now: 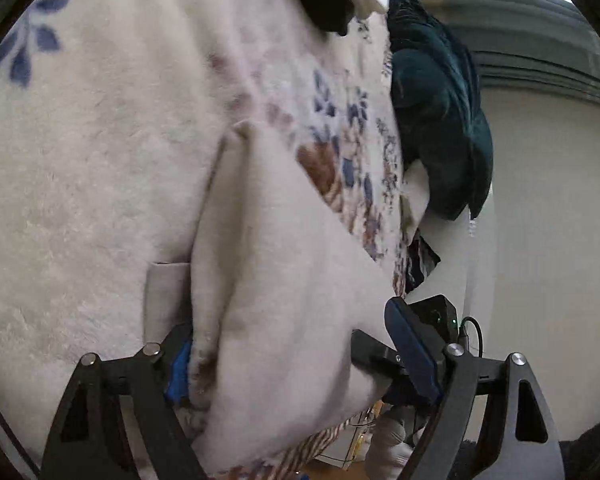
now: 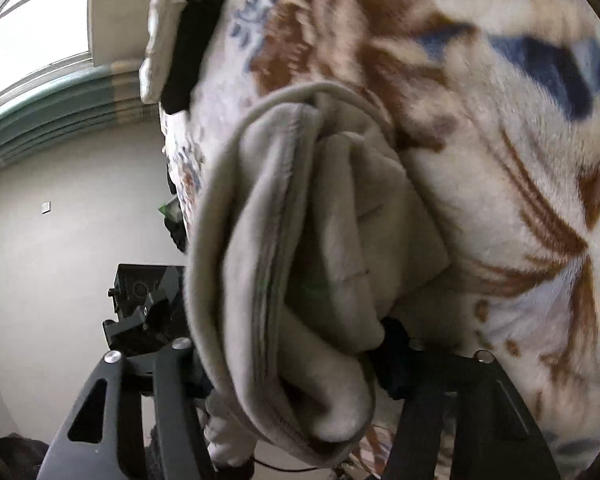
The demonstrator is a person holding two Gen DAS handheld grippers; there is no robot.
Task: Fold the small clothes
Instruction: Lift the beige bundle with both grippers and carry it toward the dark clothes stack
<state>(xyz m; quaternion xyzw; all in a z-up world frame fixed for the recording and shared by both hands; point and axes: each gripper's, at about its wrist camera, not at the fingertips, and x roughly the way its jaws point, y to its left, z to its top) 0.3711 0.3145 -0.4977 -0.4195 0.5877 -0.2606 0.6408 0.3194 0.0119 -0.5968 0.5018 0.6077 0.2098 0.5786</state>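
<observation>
Left wrist: left gripper [image 1: 300, 364] and right gripper [image 2: 296, 364] jaws each pinching beige garment [image 1: 284, 280] over floral blanket [image 1: 100, 160]; risk, judged: bunched fold slips w/ uneven pull.

**Pale room, plush blanket, daylight from one window**

A cream fleece blanket [image 1: 100, 184] with blue leaves and brown floral print covers the work surface. Behind it rises a plain off-white wall [image 1: 548, 240], topped by a band of green striped trim [image 1: 540, 76]. A small white switch plate [image 2: 46, 207] sits on the wall. A bright window [image 2: 32, 40] with a pale frame lets in daylight. A dark teal cushion [image 1: 440, 120] lies at the blanket's edge.
</observation>
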